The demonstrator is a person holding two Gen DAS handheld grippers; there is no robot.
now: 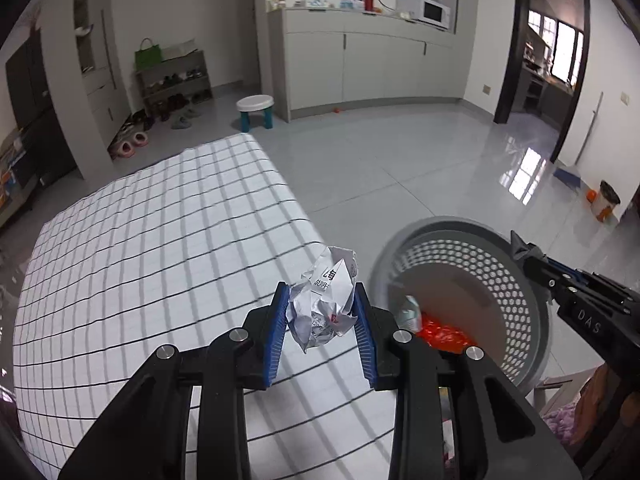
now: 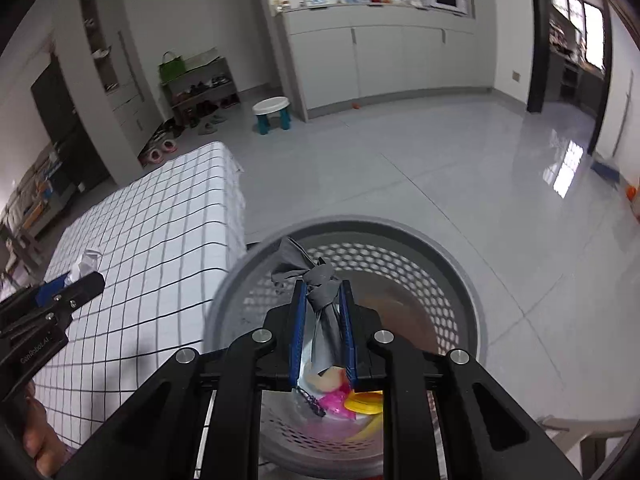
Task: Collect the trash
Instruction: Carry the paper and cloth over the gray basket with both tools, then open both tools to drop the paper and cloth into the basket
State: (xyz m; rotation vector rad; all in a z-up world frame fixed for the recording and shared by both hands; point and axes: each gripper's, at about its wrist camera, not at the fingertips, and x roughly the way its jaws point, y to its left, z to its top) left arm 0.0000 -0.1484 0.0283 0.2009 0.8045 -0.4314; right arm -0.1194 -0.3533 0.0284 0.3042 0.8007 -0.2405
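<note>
My left gripper (image 1: 322, 306) is shut on a crumpled white paper ball (image 1: 324, 304) with print, held above the checked tablecloth (image 1: 140, 248) near its right edge. It also shows in the right wrist view (image 2: 86, 270), with the paper ball (image 2: 89, 259). My right gripper (image 2: 322, 300) is shut on the knotted top of a grey trash bag (image 2: 320, 280), holding it over the grey perforated bin (image 2: 460, 280). The bag holds pink and yellow scraps (image 2: 352, 402). The bin (image 1: 516, 304), right of the table, holds orange trash (image 1: 442, 332); the right gripper (image 1: 528, 256) is at its far rim.
Grey tiled floor (image 1: 380, 160) stretches to a cabinet counter (image 1: 360, 60). A small white stool (image 1: 256, 110) and a shoe rack (image 1: 176, 80) stand at the back. A dark doorway (image 1: 540, 60) is at the right, with a small bin (image 1: 606, 200) near it.
</note>
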